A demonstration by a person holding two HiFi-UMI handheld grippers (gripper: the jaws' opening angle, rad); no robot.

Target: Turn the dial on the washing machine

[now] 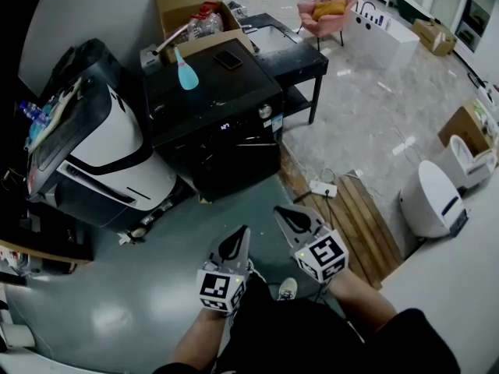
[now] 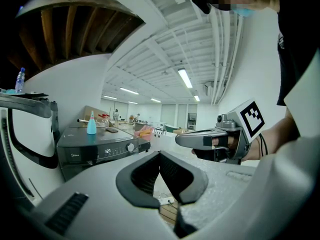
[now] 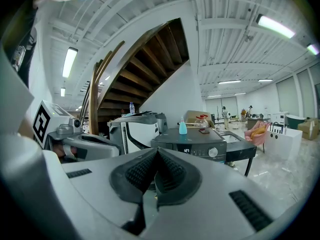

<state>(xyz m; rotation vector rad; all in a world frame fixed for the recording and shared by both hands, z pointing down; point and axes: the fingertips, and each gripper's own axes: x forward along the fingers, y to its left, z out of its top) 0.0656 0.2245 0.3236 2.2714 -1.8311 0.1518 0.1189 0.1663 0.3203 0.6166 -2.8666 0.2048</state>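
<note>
Washing machine [image 1: 214,123], dark, stands on the grey floor [image 1: 117,302] ahead of me, with its front panel turned my way. The dial [image 3: 213,152] is a round pale knob at the right end of that panel, just right of a small lit display [image 3: 186,150]. Nothing touches the dial.

A light blue bottle [image 1: 185,72] stands upright on the machine's top, towards the left edge. A flat dark object [image 1: 228,58], perhaps a phone, lies near the back edge. An open cardboard box [image 1: 195,10] sits just behind the machine. A black desk [image 1: 292,49] stands against its right side, and a large white and black appliance [image 1: 101,154] stands at its left.

I hold both tools side by side in the air above the floor, well apart from the machine and pointing towards it. The left tool [image 1: 242,231] has its jaws pressed together with nothing between them. The right tool [image 1: 279,211] is likewise closed and empty, and its own view has the dial just right of its jaw tips, farther off. A white power strip [image 1: 323,188] lies on the floor near the desk's front leg, beside wooden boards.
</note>
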